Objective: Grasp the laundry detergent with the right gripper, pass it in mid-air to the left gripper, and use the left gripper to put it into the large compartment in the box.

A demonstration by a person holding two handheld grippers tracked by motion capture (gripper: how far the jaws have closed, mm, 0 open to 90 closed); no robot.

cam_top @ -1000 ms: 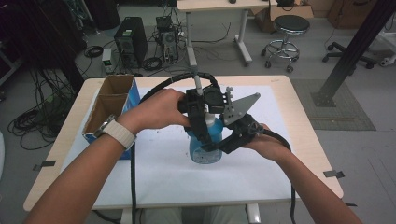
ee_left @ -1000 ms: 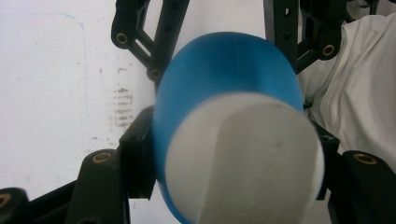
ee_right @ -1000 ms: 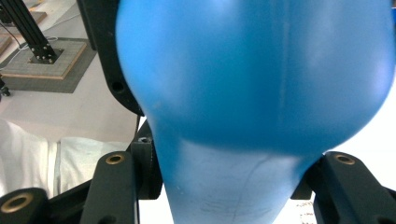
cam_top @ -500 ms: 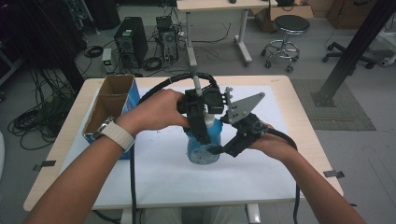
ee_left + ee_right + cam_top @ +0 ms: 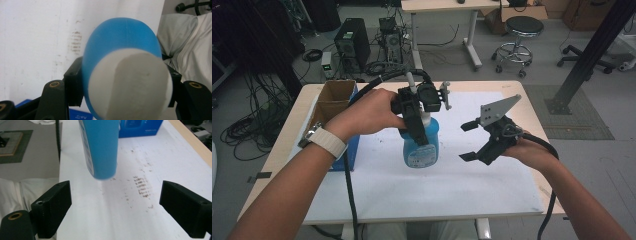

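A blue bottle [image 5: 428,150] with a white label stands upright near the middle of the white-covered table [image 5: 492,185]. My left gripper [image 5: 418,131] comes down from above and is shut on its upper part. In the left gripper view the bottle [image 5: 122,45] sits pressed between both jaws. My right gripper [image 5: 464,142] hangs to the right of the bottle, apart from it. Its jaws have just been opening, and nothing is between them. In the right gripper view the bottle [image 5: 100,147] lies ahead, beyond the open right gripper [image 5: 115,210]. I cannot tell whether its base touches the table.
An open cardboard box with blue sides [image 5: 334,100] stands at the table's left edge, and its blue wall [image 5: 140,127] lies behind the bottle. Brown scuff marks [image 5: 141,186] stain the white sheet. A stool [image 5: 522,30] and computer cases [image 5: 349,42] stand on the floor beyond.
My right gripper was against the bottle's right side; it has opened, let go and moved off to the right. The left gripper still grips the bottle in the same place.
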